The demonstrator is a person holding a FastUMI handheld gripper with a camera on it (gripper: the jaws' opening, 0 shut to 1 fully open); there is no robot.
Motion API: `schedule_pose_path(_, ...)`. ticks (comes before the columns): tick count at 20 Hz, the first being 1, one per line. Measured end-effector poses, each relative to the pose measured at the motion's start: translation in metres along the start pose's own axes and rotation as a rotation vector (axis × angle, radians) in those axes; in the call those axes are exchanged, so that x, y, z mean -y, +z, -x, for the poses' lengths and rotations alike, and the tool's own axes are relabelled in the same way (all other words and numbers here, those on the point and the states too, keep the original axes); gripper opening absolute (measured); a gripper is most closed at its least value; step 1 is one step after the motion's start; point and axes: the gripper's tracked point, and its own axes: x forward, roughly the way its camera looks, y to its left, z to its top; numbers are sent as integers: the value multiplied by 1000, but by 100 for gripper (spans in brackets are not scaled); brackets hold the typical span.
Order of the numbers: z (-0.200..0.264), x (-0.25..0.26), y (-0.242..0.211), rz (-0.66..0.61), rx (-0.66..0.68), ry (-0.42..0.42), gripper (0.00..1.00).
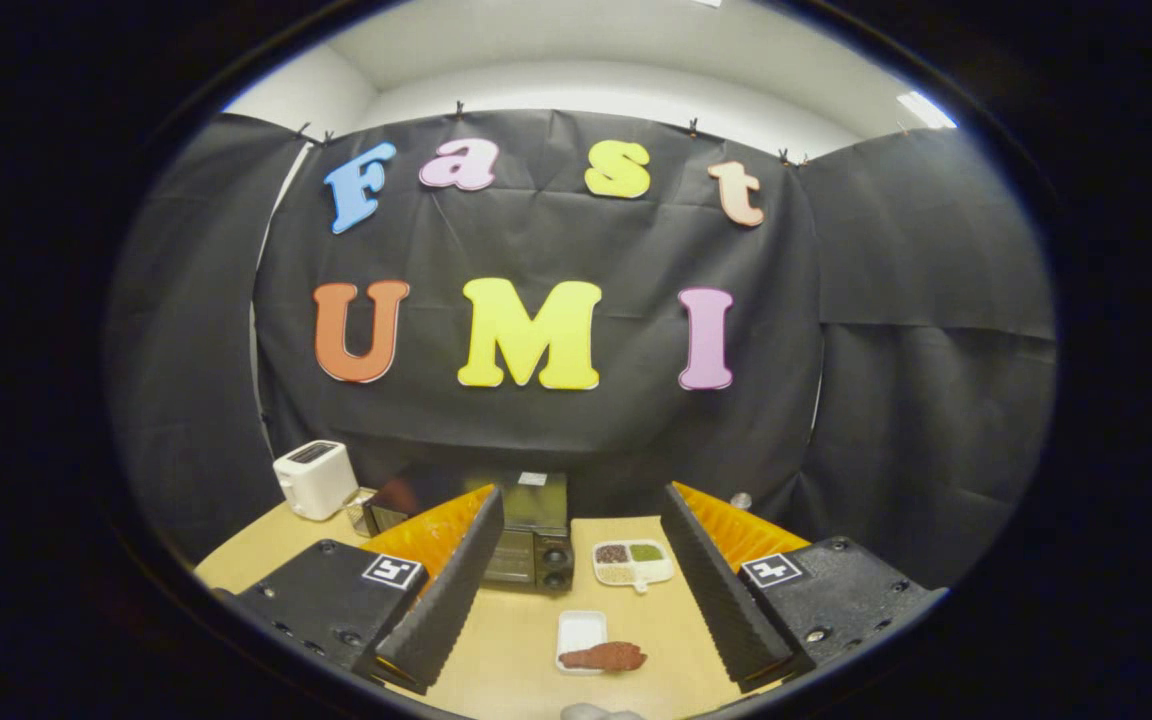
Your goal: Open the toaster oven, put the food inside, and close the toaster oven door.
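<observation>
A white toaster (314, 479) stands far beyond the left finger. The gripper (576, 590) is spread wide, holding nothing. Beyond its fingers sits the black toaster oven (533, 535), door closed, beside a sectioned dish (633, 564). Between the fingers, reddish-brown food (604, 657) overlaps a white tray (581, 633) on the wooden table (516, 640).

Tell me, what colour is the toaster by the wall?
White, seen in the gripper view: the toaster.
</observation>
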Motion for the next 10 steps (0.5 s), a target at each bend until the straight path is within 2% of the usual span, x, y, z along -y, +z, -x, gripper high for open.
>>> schedule_pose_path(10, -134, -121, -82, -3, -122, 105, 100)
